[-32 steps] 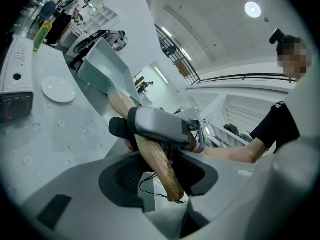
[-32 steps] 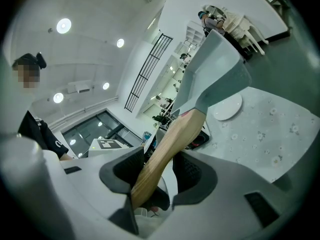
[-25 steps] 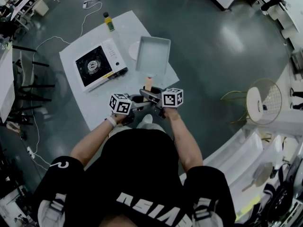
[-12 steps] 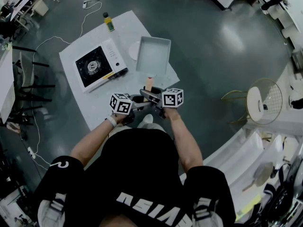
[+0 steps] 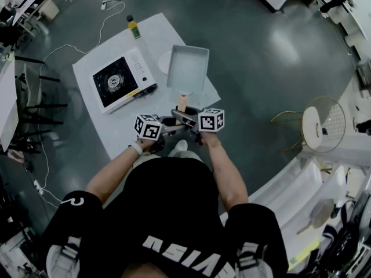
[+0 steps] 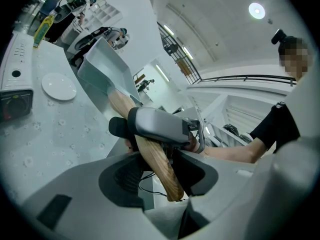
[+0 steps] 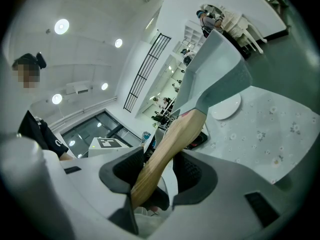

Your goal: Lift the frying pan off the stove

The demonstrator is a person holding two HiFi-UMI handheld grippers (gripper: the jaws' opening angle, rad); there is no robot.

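White stove (image 5: 123, 79): sat left of centre, burner bare.
Left gripper (image 6: 162, 171): was clamped on the wooden handle (image 6: 150, 154).
Frying pan (image 5: 188, 68): centre frame, right of the stove and off it, over the table (image 5: 116, 126).
Right gripper (image 7: 155, 171): gripped the same handle.
Judgement: lift looked done; both grips needed to be firm and the pan level.

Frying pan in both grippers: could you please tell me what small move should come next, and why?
Probably lower it gently onto the bare table, avoiding the white plate. The frying pan hangs in the air beside the stove, not on it. The left gripper and right gripper both clamp its wooden handle, so the lift looks done.
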